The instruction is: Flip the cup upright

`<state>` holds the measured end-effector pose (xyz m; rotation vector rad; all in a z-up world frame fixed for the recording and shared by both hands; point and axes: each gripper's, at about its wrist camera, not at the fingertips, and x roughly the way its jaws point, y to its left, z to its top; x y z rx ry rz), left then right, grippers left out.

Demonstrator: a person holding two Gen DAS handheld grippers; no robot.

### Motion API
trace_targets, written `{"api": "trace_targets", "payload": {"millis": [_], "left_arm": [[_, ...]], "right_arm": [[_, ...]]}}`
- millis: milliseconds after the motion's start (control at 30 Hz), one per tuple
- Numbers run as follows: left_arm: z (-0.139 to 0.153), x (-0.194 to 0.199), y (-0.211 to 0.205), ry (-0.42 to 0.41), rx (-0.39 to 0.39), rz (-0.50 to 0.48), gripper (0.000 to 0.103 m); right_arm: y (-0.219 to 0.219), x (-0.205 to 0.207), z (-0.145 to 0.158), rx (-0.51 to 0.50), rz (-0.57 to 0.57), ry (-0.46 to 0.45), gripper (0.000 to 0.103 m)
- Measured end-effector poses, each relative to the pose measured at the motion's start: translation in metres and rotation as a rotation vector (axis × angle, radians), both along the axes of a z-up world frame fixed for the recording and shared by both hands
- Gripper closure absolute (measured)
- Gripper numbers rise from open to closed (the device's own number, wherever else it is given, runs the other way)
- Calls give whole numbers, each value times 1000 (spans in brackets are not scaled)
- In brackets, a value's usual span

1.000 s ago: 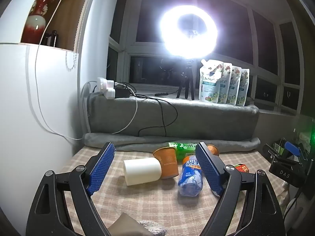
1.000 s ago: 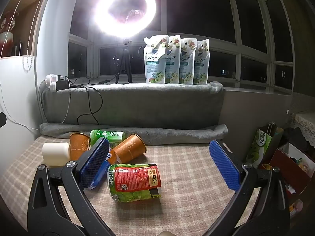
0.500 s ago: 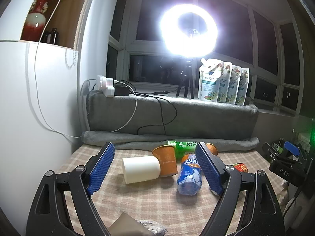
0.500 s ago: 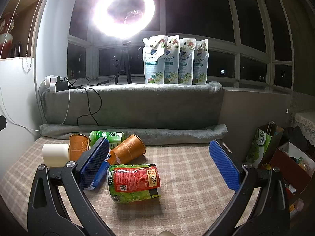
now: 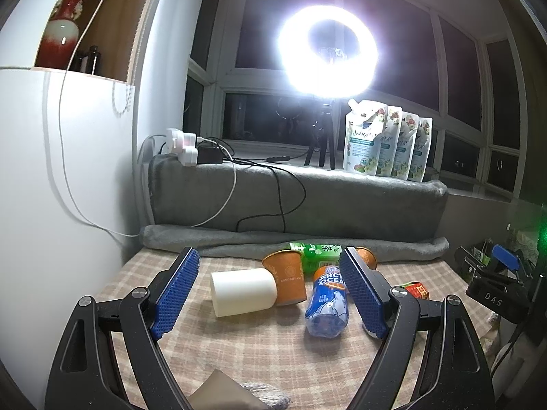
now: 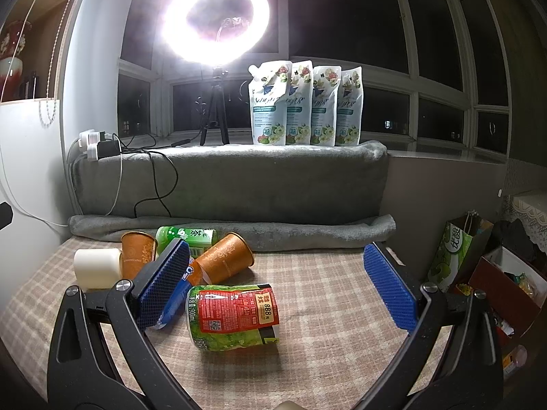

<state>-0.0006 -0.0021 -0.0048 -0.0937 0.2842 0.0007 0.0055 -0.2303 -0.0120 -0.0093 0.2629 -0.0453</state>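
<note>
A white cup (image 5: 242, 291) lies on its side on the checked cloth, also in the right wrist view (image 6: 97, 267). An orange paper cup (image 5: 286, 280) stands upright behind it, also in the right wrist view (image 6: 136, 253). A second orange cup (image 6: 224, 260) lies tipped on its side. My left gripper (image 5: 270, 293) is open and empty, hovering in front of the white cup. My right gripper (image 6: 278, 287) is open and empty above a green and red bottle (image 6: 232, 314) lying on its side.
A blue bottle (image 5: 328, 299) and a green tea bottle (image 6: 188, 237) lie among the cups. A grey blanket roll (image 6: 239, 229) lines the back. A white cabinet (image 5: 61, 205) stands left. Bags and boxes (image 6: 478, 273) sit past the right edge.
The left wrist view has shifted slightly, so the cups sit a little closer and lower left. The right gripper has barely moved. Both grippers stay open.
</note>
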Motion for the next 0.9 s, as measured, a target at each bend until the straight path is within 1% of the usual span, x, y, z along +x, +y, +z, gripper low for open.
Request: {"api": "trace_targets", "payload": {"millis": [900], "left_arm": [[-5,5,-1,19,7,11,19]], "right_arm": [[-1,-2,1,9,6,2,0]]}}
